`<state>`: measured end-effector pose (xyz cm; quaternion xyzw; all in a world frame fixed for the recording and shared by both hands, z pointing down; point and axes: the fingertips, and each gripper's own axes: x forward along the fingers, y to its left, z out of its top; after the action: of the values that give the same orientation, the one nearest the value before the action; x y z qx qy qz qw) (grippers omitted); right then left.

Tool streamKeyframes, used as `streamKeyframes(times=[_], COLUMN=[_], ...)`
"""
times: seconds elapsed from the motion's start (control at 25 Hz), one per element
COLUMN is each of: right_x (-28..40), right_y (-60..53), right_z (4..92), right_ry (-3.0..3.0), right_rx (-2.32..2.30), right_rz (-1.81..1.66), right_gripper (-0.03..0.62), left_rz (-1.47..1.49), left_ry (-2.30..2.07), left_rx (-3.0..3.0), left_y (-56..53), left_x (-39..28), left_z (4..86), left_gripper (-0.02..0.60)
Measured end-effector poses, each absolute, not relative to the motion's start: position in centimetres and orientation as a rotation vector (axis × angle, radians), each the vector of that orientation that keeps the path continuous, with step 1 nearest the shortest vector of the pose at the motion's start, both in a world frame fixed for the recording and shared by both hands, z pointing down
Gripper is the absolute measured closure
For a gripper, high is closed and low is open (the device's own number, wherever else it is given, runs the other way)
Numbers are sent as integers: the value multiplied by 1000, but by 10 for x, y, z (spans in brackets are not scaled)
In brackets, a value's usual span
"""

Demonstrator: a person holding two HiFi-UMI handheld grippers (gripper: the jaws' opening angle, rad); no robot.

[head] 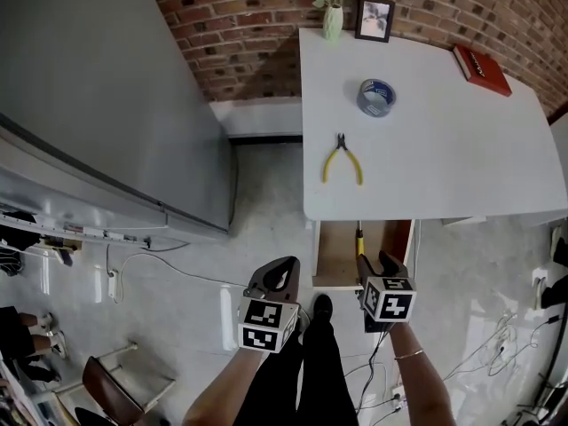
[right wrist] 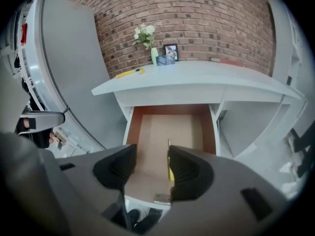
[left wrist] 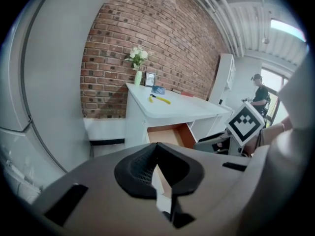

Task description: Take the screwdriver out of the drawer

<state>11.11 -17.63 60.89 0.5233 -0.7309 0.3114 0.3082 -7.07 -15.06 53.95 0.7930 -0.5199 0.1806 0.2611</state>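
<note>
Under the counter (head: 435, 149) front edge, drawer (head: 337, 254) is pulled open, wood floor showing. Screwdriver (head: 360, 240) lies inside the drawer toward its right side, yellow handle near the drawer front, shaft pointing to the back.

Right hand-held gripper (head: 376, 266) hangs over the drawer's front right corner. In the right gripper view its jaws are apart (right wrist: 151, 163). The screwdriver (right wrist: 170, 170) sits just by the inner edge of the right jaw and is partly hidden by it. It is not clamped, and the drawer floor (right wrist: 162, 127) shows through the gap.

Left hand-held gripper (head: 277, 278) is left of the drawer, over the floor. In the left gripper view its jaws (left wrist: 157, 146) meet at the tips with nothing between them, and the drawer (left wrist: 165, 135) is well ahead of it.

On the counter, beyond the drawer:
- yellow-handled pliers (head: 342, 160), closest to the drawer
- tape roll (head: 376, 97), farther back
- red book (head: 482, 69), back right
- picture frame (head: 374, 18) and vase of flowers (head: 332, 16) against the brick wall (head: 248, 34)

Left of the drawer, a large grey cabinet (head: 106, 105).
</note>
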Motion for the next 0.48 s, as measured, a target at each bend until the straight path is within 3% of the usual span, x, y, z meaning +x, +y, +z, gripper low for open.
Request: streamKeyframes(times=[0.48], right_x=[118], right_y=[-213], right_z=[693], right_ry=[-1846], right_rx=[1267], right_rz=[779], right_gripper=[385], left_rz=[529], left_ry=[-1395], left_rx=[2069], left_y=[-165], left_x=[-64], left_z=[594], left_gripper=[589])
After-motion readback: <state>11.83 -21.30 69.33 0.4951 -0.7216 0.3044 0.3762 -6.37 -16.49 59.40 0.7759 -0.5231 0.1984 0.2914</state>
